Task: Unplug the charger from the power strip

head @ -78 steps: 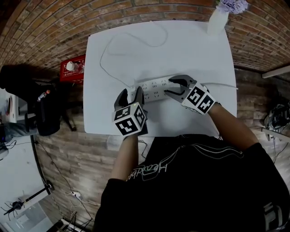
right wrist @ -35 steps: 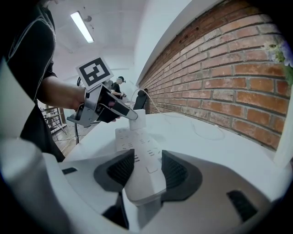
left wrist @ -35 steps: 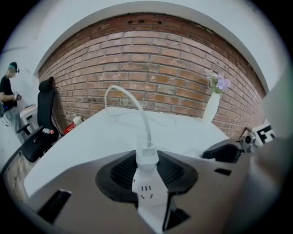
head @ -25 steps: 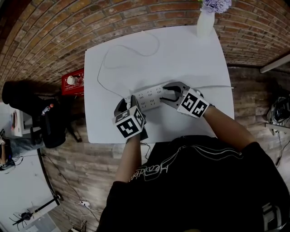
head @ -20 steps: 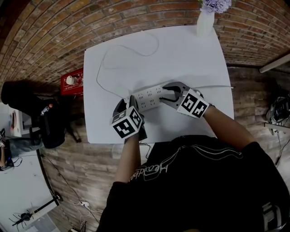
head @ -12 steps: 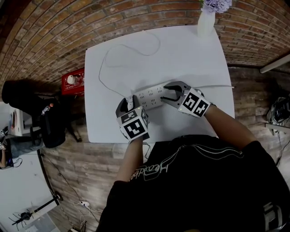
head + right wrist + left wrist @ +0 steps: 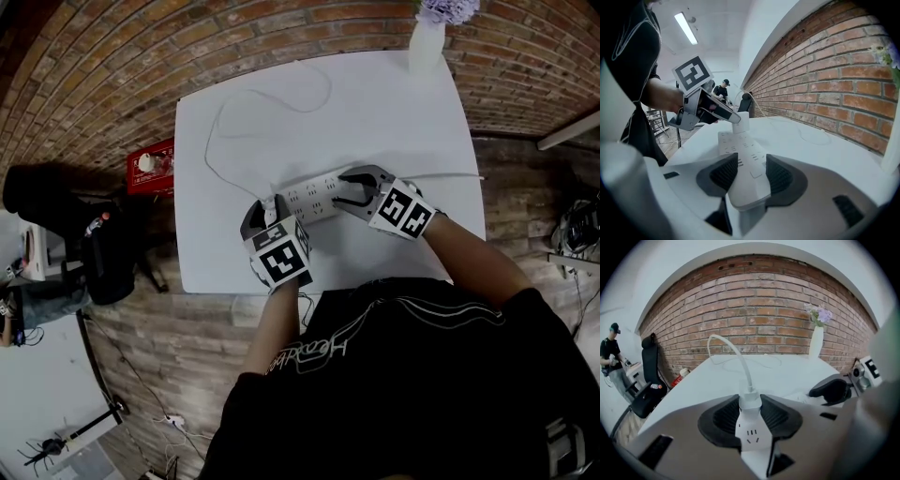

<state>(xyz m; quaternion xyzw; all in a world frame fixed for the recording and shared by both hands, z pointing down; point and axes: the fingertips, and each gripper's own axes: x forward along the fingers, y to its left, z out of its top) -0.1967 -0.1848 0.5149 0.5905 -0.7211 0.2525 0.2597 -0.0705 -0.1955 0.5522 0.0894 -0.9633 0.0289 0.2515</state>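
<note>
1. Head view: a white table [image 7: 394,103] seen from above, with a power strip [image 7: 309,199] lying towards its 6 o'clock edge and slanting from 8 o'clock to 2 o'clock.
   - The left gripper [image 7: 269,208] is closed on the charger [image 7: 274,204] at the strip's 8 o'clock end.
   - The right gripper [image 7: 342,190] clamps the strip's 2 o'clock end.
   - A thin white cable [image 7: 214,141] loops away from the charger towards 11 o'clock.
   - Both holds look set, but the pull itself appears not yet made.

2. Left gripper view: the charger [image 7: 750,402] is a small white block at the centre.
   - Both ribbed pads press on its sides.
   - Its cable arcs up towards 11 o'clock.
   - Directly below it, at 6 o'clock, a white face with socket slots shows, which is probably the strip's top.
   - No gap or prongs are visible between the two, so the charger seems to be seated.

3. Right gripper view: the jaws are closed on the near end of the power strip [image 7: 740,154], holding it down on the table.
   - The strip runs away towards 12 o'clock.
   - At its far end the charger [image 7: 741,122] stands upright, a plain white cuboid touching the strip.
   - The other gripper's jaw rests against the charger from 10 o'clock.
   - What remains is lifting the charger clear of the strip.
</note>
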